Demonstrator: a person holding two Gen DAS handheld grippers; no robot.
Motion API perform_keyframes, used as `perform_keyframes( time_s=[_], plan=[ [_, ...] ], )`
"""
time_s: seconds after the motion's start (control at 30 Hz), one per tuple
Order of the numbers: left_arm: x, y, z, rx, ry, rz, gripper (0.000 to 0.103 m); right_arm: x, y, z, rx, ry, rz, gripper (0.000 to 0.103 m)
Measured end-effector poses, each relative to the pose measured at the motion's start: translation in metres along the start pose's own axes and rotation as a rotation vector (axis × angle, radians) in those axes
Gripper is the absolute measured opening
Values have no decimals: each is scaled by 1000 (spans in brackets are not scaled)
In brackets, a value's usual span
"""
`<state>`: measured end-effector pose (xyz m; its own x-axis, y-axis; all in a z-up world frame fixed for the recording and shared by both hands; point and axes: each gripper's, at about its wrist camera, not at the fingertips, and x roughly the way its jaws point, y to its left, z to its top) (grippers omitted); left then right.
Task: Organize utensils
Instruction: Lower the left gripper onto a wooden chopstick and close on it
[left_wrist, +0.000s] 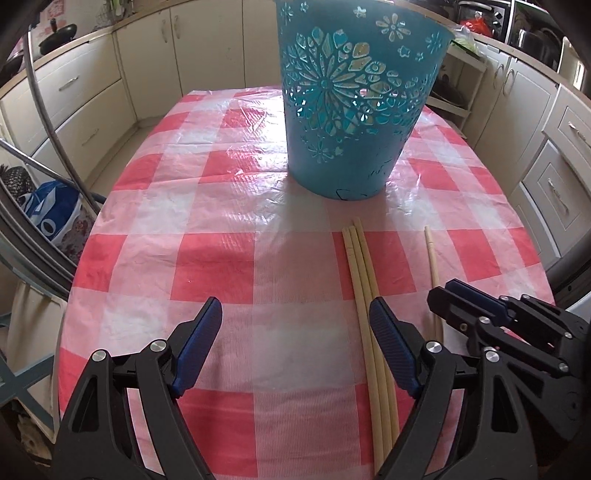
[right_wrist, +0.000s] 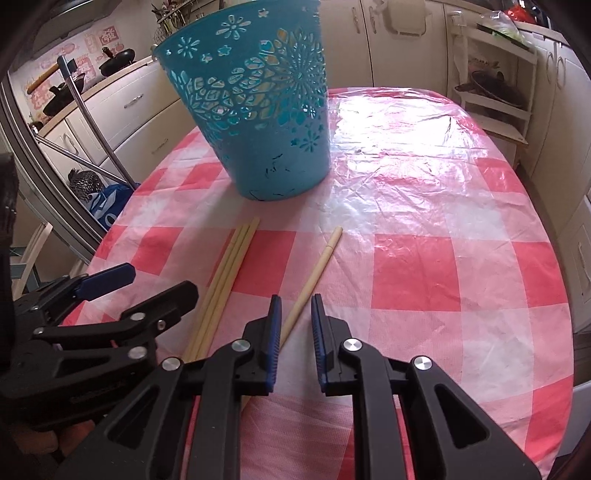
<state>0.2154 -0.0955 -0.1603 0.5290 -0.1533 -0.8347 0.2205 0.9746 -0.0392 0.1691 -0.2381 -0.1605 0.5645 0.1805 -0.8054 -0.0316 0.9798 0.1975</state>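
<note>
there are four chopsticks on the table (left_wrist: 147, 229), which has a red and white checked cover. three chopsticks (left_wrist: 364, 280) lie side by side, touching each other, and a single chopstick (right_wrist: 317, 266) lies apart to their right. one blue basket (left_wrist: 354, 99) with cut-out flowers stands upright just behind them. there are two grippers. the left gripper (left_wrist: 295, 343) is wide open and holds nothing; its right finger is just beside the three chopsticks. the right gripper (right_wrist: 295, 332) is nearly closed, with a narrow gap; the single chopstick passes between its fingers, touching the left pad, and i cannot tell if it is really gripped.
</note>
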Motion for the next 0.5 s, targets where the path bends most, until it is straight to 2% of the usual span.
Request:
perform_keyframes(
  time_s=[0.37, 0.47, 0.5],
  plan=[
    [15, -10, 2, 51, 27, 45, 78, -1, -7, 1, 37, 21, 36, 17],
    [14, -11, 3, 60, 28, 32, 71, 0, -8, 2, 33, 23, 35, 17],
    [14, -13, 4, 71, 28, 24, 64, 0, -8, 2, 31, 22, 33, 17]
  ],
)
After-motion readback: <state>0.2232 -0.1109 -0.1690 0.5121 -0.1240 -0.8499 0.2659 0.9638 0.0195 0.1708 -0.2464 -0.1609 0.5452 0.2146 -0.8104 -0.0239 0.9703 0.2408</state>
